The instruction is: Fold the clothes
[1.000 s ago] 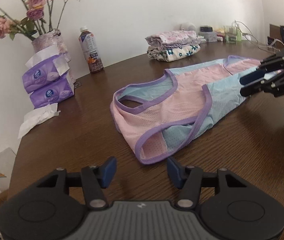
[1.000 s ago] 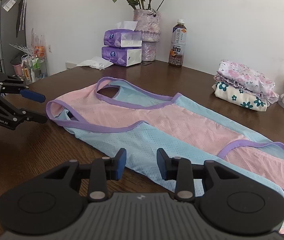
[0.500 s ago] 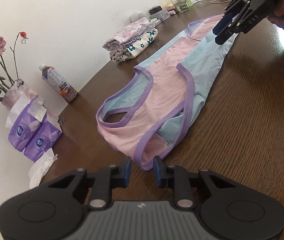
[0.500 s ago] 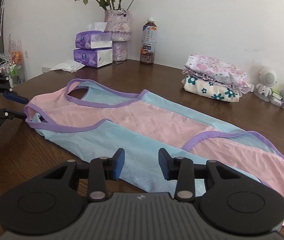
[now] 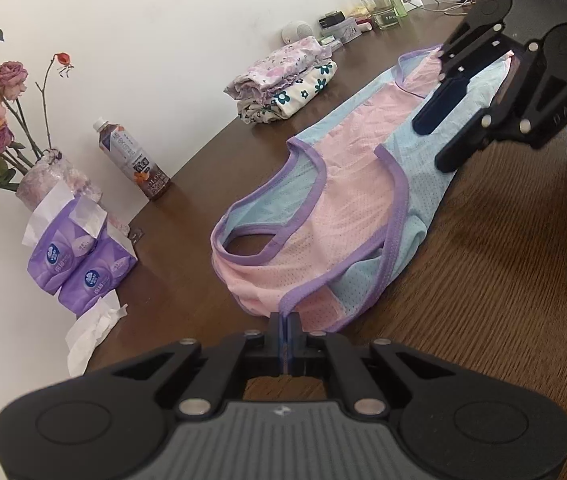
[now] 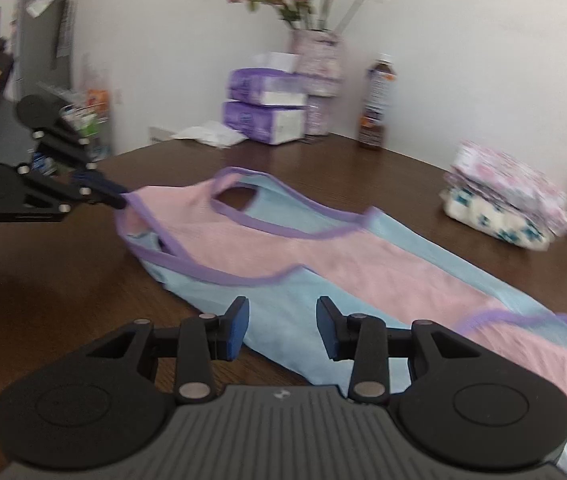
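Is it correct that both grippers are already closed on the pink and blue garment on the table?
Not quite. Only the left gripper is closed on the garment, pinching its purple edge. The right wrist view shows the right gripper open above the blue part.

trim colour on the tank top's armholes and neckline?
Purple binding on the pink-and-light-blue mesh tank top; clearest in the left wrist view.

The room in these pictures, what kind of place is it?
Probably a home, a living or dining room. A wooden table stands against a white wall and carries a vase of roses, tissue packs and a stack of folded clothes.
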`<state>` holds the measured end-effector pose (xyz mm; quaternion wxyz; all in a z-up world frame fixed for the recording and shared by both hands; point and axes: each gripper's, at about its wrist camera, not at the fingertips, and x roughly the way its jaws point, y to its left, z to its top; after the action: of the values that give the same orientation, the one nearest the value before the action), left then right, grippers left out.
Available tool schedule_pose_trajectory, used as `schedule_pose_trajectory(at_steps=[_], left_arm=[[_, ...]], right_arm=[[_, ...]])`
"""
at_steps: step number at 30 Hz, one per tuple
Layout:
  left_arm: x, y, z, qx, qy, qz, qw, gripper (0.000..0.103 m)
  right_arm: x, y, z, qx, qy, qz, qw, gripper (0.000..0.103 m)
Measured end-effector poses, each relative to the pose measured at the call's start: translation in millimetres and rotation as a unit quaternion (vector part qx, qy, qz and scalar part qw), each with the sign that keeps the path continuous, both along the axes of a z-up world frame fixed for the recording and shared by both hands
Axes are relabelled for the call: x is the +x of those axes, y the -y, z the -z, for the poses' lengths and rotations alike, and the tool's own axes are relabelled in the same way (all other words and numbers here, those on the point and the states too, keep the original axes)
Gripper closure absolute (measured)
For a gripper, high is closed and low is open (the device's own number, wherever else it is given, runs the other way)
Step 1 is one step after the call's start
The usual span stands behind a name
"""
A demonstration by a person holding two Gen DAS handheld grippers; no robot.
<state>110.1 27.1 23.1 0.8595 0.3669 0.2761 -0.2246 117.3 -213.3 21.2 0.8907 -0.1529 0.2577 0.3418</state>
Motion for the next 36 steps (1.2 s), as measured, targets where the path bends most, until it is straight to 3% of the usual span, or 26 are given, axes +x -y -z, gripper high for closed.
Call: schedule_pose_trajectory(at_steps=[7,14,15,16,17,19,22,27,30,32,36], left_arm=[[2.3,-0.2,-6.1,-0.014,-0.001,-0.014,0.9998,0.102],[-6.6,-4.6,-2.4,-0.071,0.019,-0.044,0.9964,0.102],[-8.6,-6.5,-0.7,-0.073,0.017,-0.038,0.9965,0.101],[-11.6,-9.5,0.5,-0.074,0.018,-0.030,0.9967,0.097],[-14.4,-12.6,1.1,-0.071,0.020,-0.020,0.9971,0.093],[-18.6,-18.7,2.4,-0.060,0.023,-0.004,0.9979,0.088],[-21.2,-22.8,6.8,-0.037,0.035,0.015,0.9986,0.070],[-16.2,-7.8,18.7,0.016,0.073,0.060,0.9954,0.067],[-13.4,0.0,24.3,0.061,0.107,0.086,0.9887,0.076],[-9.8,0.6,22.9,0.070,0.097,0.104,0.9873,0.098],[-2.2,1.3,15.6,0.077,0.084,0.118,0.9864,0.100]], right_arm=[[0.7,-104.8,12.3,-0.062,0.031,-0.140,0.988,0.065],[0.0,-140.5,18.7,-0.094,0.070,-0.114,0.987,0.066],[0.6,-141.4,19.0,-0.095,0.070,-0.109,0.987,0.068],[1.2,-142.3,19.2,-0.097,0.069,-0.104,0.987,0.080],[2.3,-143.0,19.8,-0.099,0.068,-0.102,0.987,0.089],[2.4,-142.8,20.7,-0.100,0.067,-0.100,0.988,0.094],[5.8,-138.9,17.9,-0.079,0.053,-0.090,0.991,0.095],[13.1,-130.7,11.8,-0.034,0.023,-0.074,0.996,0.096],[15.3,-124.3,10.1,-0.016,0.007,-0.073,0.997,0.096],[16.7,-119.9,9.2,-0.006,-0.002,-0.072,0.997,0.096],[19.5,-114.7,8.8,0.002,-0.014,-0.073,0.997,0.094]])
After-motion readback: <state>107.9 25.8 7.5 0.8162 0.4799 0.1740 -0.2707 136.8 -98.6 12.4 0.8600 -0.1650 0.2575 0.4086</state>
